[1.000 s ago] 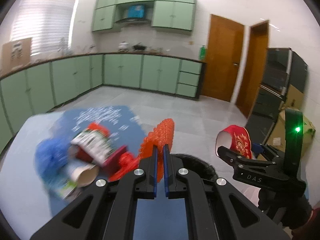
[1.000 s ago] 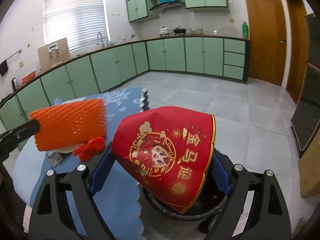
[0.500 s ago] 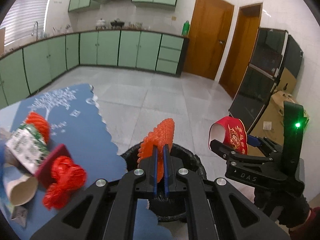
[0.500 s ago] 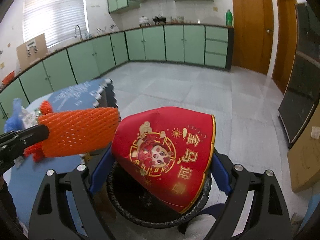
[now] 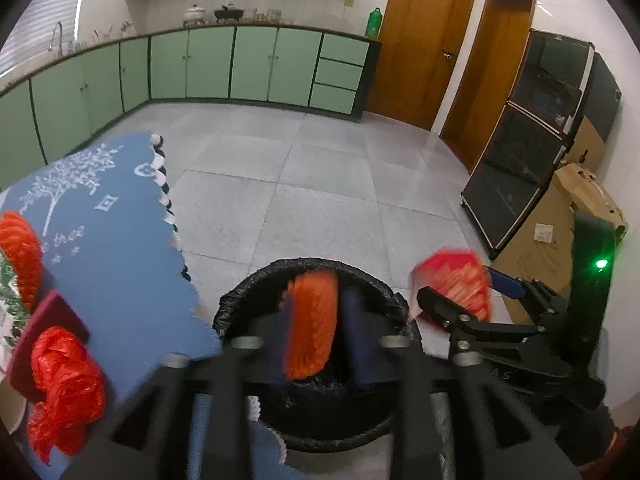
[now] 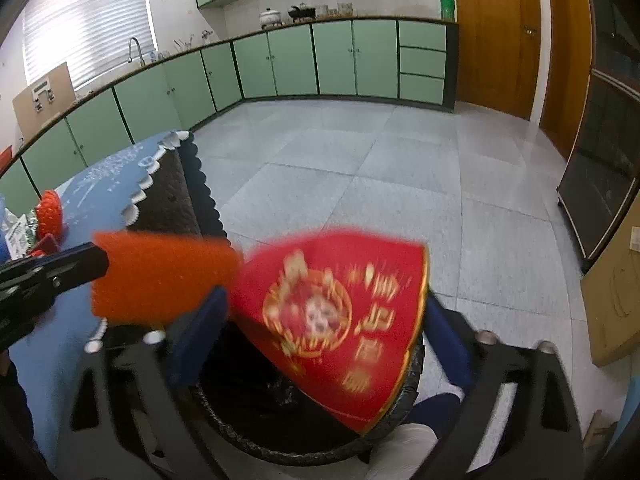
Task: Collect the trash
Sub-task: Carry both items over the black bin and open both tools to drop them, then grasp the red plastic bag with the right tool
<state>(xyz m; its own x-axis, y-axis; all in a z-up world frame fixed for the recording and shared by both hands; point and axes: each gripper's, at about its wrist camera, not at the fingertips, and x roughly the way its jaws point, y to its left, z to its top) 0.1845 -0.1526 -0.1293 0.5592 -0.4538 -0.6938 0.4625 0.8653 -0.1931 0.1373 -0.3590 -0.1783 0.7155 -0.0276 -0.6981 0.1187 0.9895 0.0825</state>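
Observation:
A black-lined trash bin (image 5: pixel 304 276) stands on the floor by the table; it also shows in the right wrist view (image 6: pixel 256 436). My left gripper (image 5: pixel 316 336) has opened over the bin, and the orange foam net (image 5: pixel 310 328) sits loose between its spread fingers, blurred. The net also shows in the right wrist view (image 6: pixel 160 280). My right gripper (image 6: pixel 320 340) holds the red paper cup with gold print (image 6: pixel 340 320) over the bin's right rim; the cup is blurred. It also shows in the left wrist view (image 5: pixel 452 284).
The blue tablecloth (image 5: pixel 108 248) at left carries more trash: a crumpled red plastic bag (image 5: pixel 64 388), a dark red card (image 5: pixel 44 328), an orange net piece (image 5: pixel 20 248) and a printed wrapper. Cardboard boxes (image 5: pixel 568 220) and a black cabinet (image 5: pixel 532 140) stand at right.
Both grippers moved right and down over the bin. The left gripper's fingers spread apart, freeing the orange net. The red cup now shows motion blur.

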